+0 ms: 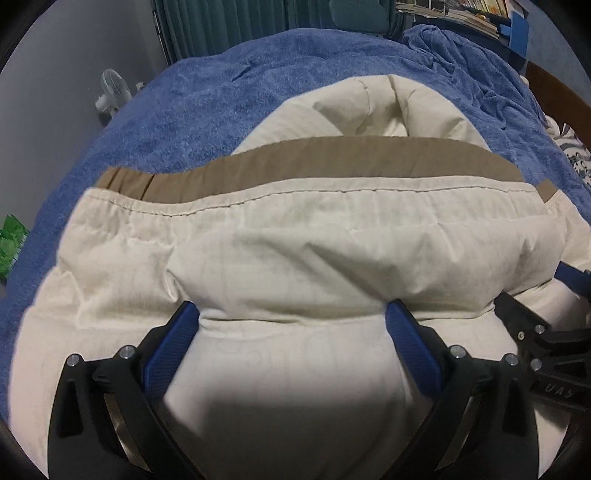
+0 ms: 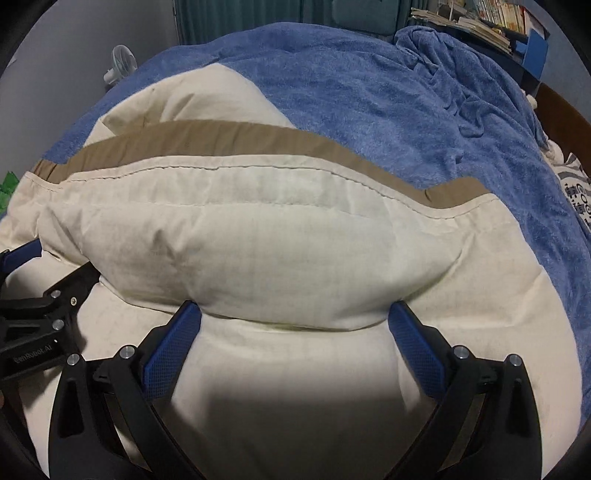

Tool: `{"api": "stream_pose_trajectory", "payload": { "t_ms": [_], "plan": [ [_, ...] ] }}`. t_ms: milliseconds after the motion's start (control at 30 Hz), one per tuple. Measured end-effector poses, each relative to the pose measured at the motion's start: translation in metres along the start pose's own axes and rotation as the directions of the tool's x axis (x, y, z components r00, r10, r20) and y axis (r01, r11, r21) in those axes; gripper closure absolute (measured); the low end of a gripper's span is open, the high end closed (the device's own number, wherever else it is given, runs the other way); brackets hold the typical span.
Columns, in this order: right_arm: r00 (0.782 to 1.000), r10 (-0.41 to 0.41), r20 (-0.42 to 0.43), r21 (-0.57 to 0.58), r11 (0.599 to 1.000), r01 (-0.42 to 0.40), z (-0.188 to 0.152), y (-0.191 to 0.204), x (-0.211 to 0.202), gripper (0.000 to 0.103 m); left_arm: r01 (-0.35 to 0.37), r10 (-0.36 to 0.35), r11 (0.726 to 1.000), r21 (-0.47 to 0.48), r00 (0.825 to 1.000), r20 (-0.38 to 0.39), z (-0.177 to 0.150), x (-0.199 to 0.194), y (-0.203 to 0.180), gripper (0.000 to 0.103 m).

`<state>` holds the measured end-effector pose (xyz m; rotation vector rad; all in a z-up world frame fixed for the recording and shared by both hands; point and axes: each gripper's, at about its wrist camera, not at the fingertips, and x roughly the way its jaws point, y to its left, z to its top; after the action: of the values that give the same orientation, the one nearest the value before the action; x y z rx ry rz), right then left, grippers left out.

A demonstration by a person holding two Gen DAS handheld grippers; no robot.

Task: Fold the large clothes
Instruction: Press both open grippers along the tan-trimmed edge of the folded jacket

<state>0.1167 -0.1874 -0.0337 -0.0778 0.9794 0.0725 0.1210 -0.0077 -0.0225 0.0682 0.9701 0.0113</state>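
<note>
A cream garment with a tan inner waistband (image 1: 314,158) lies on a blue blanket (image 1: 192,107). It also shows in the right wrist view (image 2: 258,236). My left gripper (image 1: 291,314) is open, its blue fingers (image 1: 173,343) spread wide over a puffed fold of the cream cloth. My right gripper (image 2: 295,314) is open the same way, fingers (image 2: 413,347) either side of the fold. Each gripper shows at the edge of the other's view: the right one (image 1: 546,350) and the left one (image 2: 37,306). They sit side by side, close together.
The blue blanket (image 2: 406,110) covers the bed, bunched at the far right. A small white fan (image 1: 112,92) stands by the wall at left. Shelves with books (image 2: 491,18) are at the back right. A green item (image 1: 11,243) lies at the left.
</note>
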Motion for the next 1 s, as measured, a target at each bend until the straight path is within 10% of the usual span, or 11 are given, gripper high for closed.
{"api": "stream_pose_trajectory", "payload": {
  "t_ms": [1000],
  "plan": [
    [0.983, -0.083, 0.162, 0.165, 0.985, 0.055, -0.056, 0.017, -0.091, 0.006, -0.069, 0.081, 0.993, -0.094, 0.987, 0.14, -0.053, -0.084, 0.009, 0.006]
  ]
}}
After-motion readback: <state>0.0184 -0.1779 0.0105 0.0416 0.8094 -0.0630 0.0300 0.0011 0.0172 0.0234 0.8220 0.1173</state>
